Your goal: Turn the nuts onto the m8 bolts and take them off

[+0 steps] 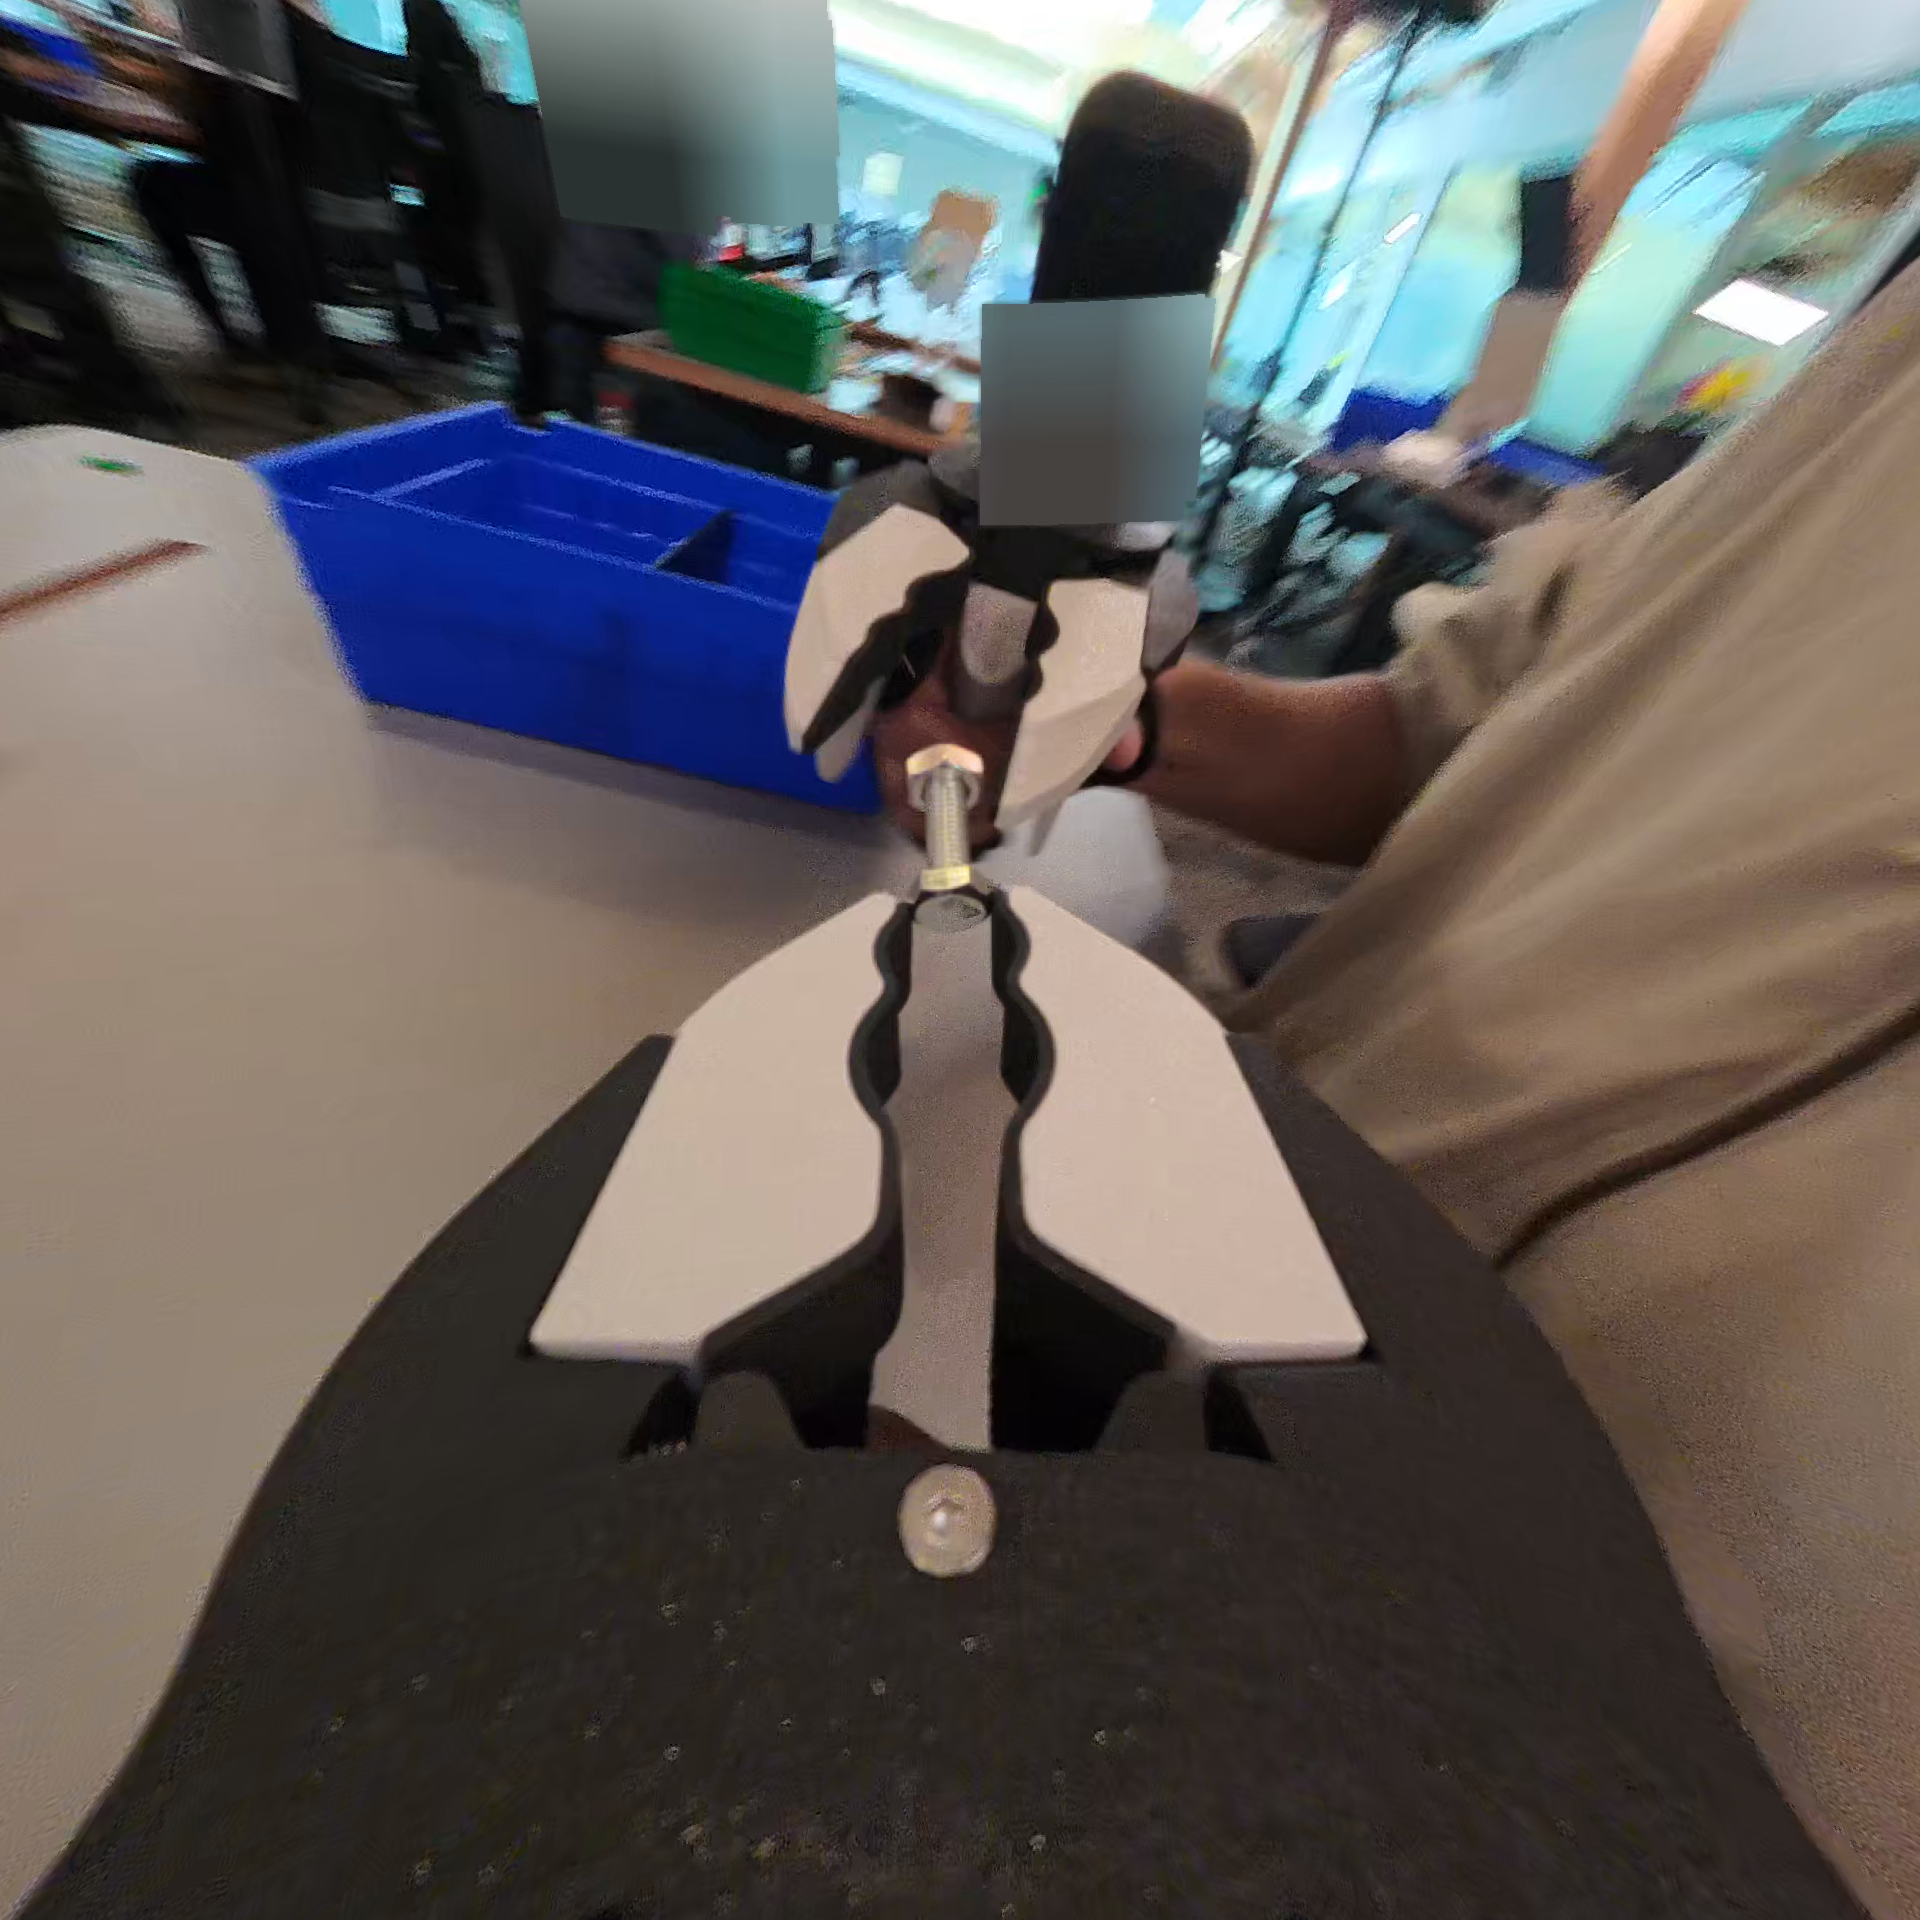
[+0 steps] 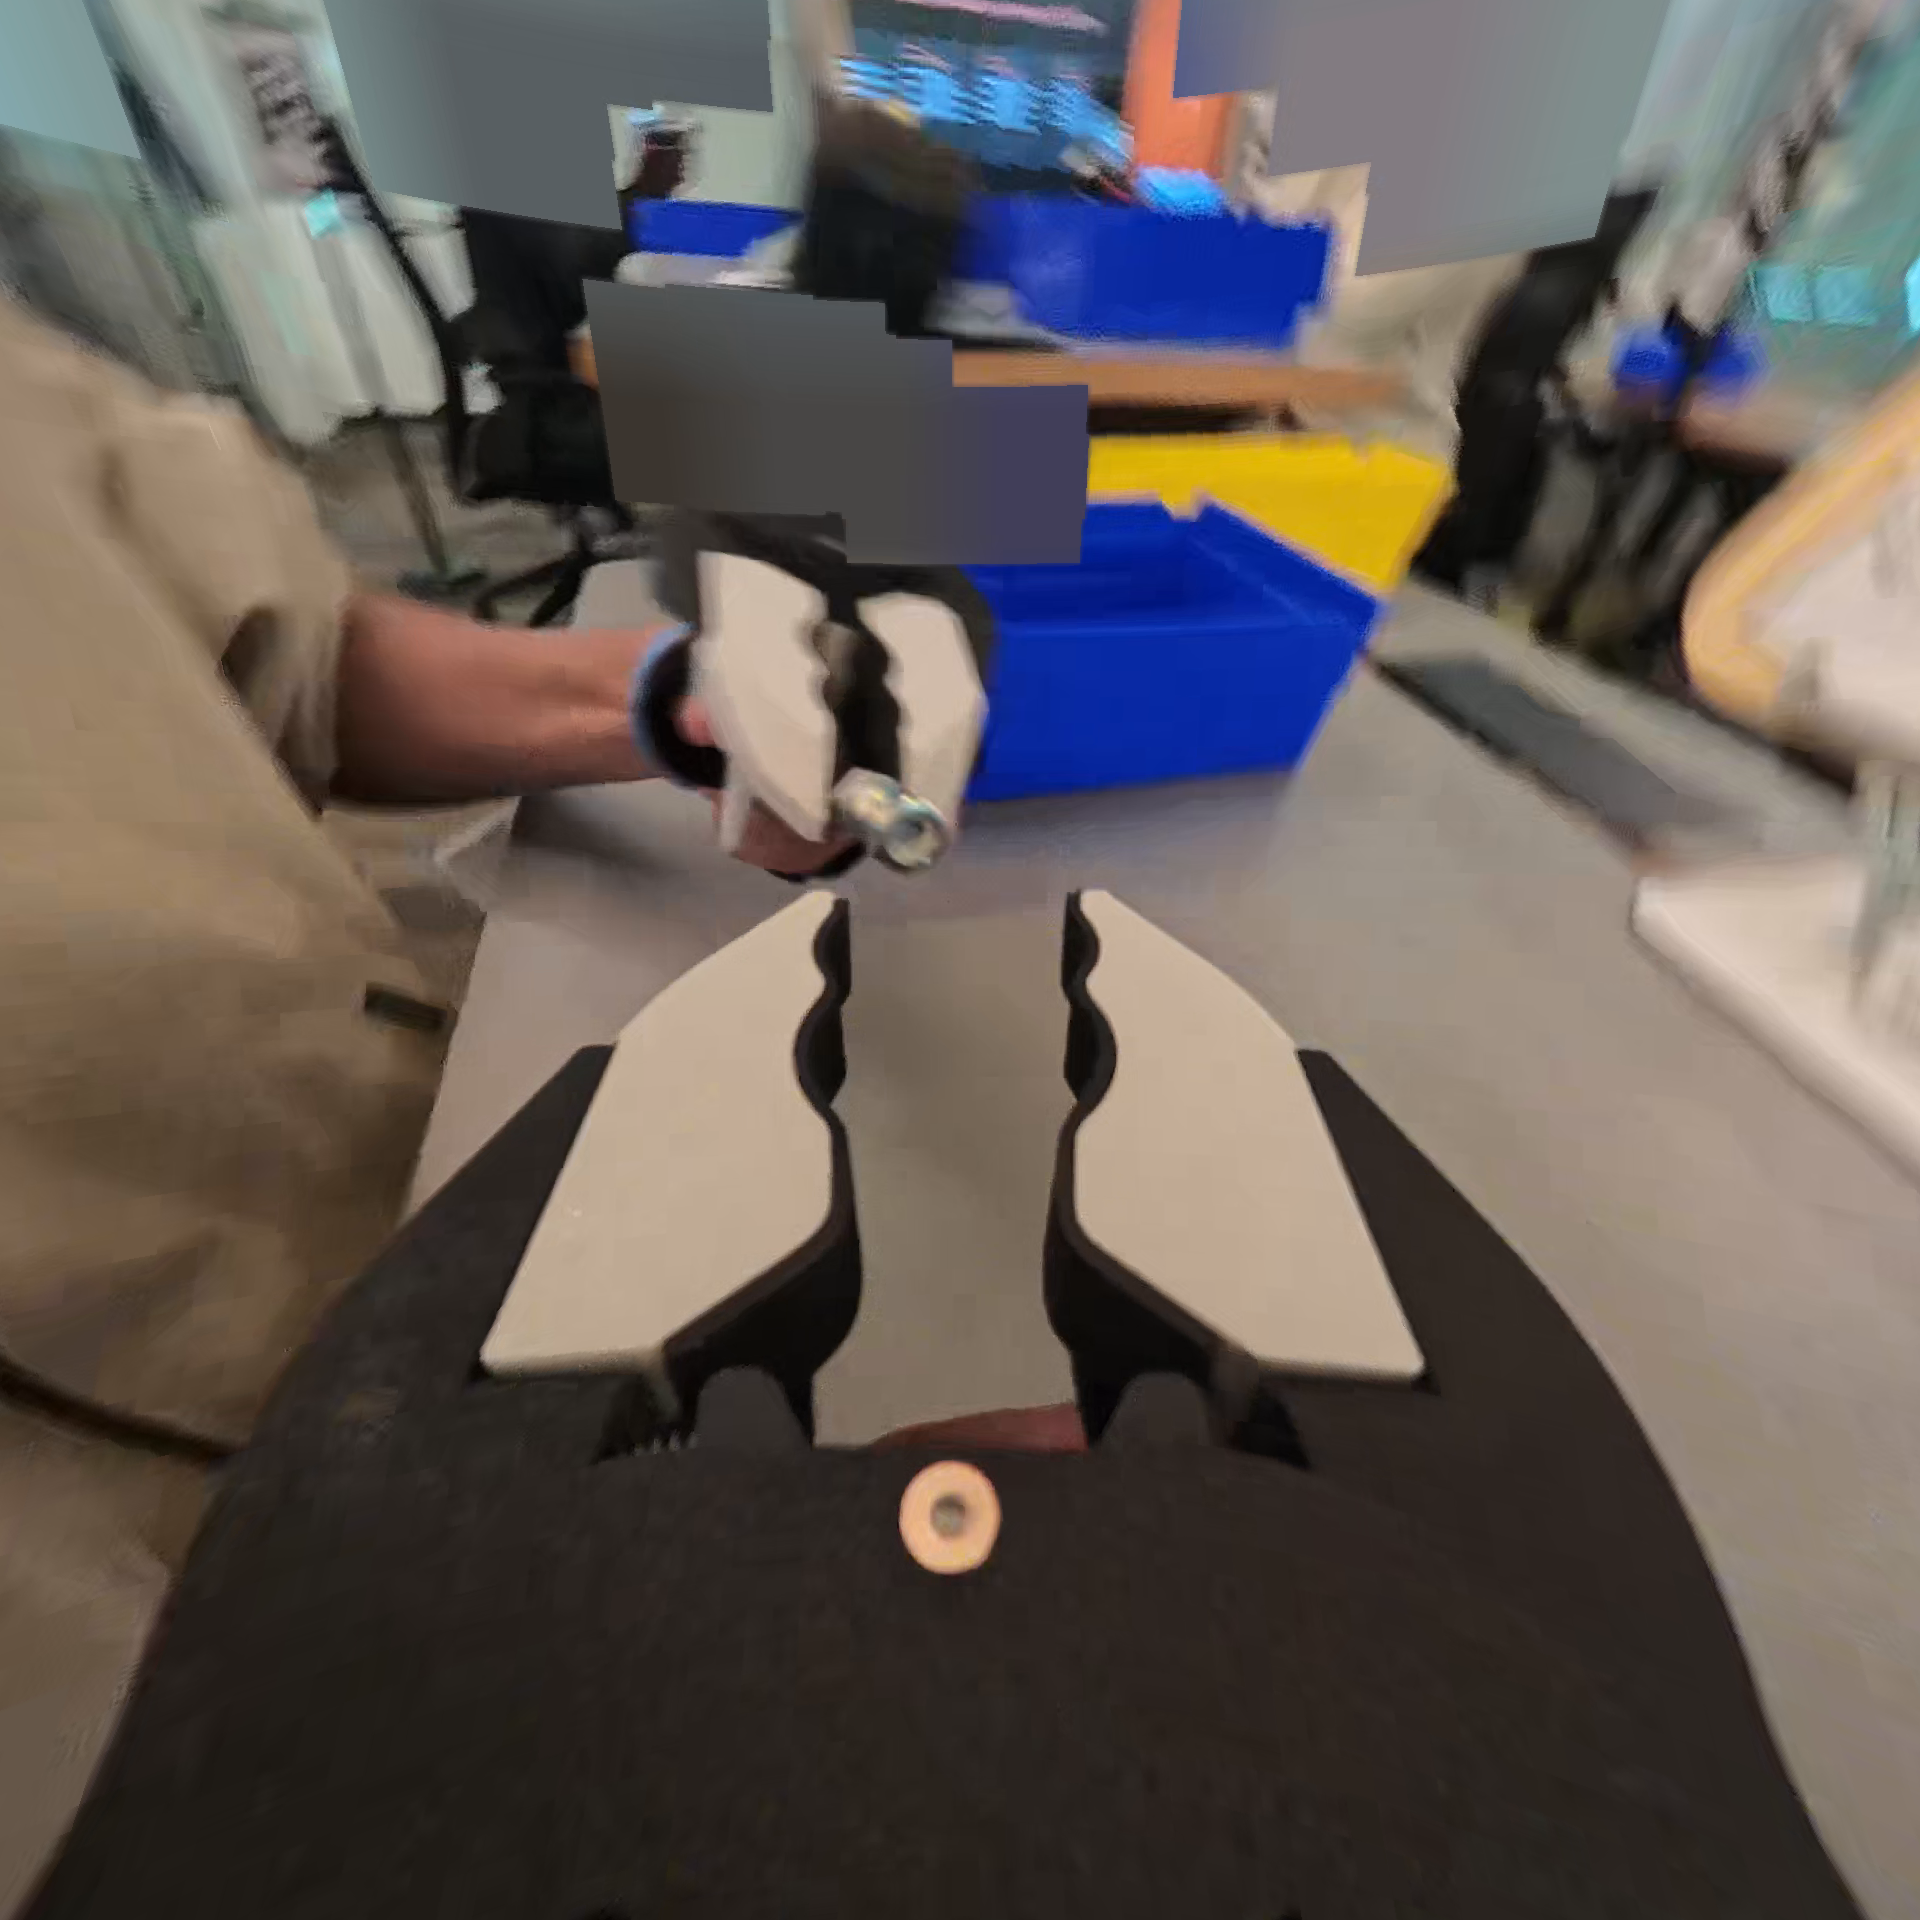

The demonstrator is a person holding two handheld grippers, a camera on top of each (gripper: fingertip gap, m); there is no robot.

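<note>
A: Nearest my left camera, the left claw (image 1: 948, 906) is pinched down on the head of the bolt (image 1: 945, 831), only a narrow slit between its grey fingers (image 1: 790, 1132). Shank runs straight ahead from the tips, clear of the counter (image 1: 260, 987).

B: Nuts?

A: I read two. One nut (image 1: 945, 878) sits low on the thread, just ahead of my left fingertips. The end nut (image 1: 943, 769) sits at the far end of the shank, right in front of the right claw (image 1: 920, 769), which faces me.

B: Does the right claw have that end nut?

A: Not from what I see. In my right wrist view the right claw (image 2: 956, 914) stands well apart, a wide gap between its fingers (image 2: 717, 1132), nothing held. The bolt tip with its end nut (image 2: 914, 826) lies just beyond and slightly left of that gap, not between the tips.

B: Left claw from that side?

A: Left claw (image 2: 862, 790) is closed round the bolt, tips pointing toward my right claw; the bolt (image 2: 883, 805) pokes out to the right of them. Blurred, so thread detail is lost.

B: Surroundings?

A: Blue bin (image 1: 540, 582) on the counter beyond and left of the left claw. Same blue bin (image 2: 1164, 675) appears behind the left claw in the right view, a yellow bin (image 2: 1268, 499) past it. Tan sleeve (image 1: 1662, 831) to the right of the left claw.
</note>
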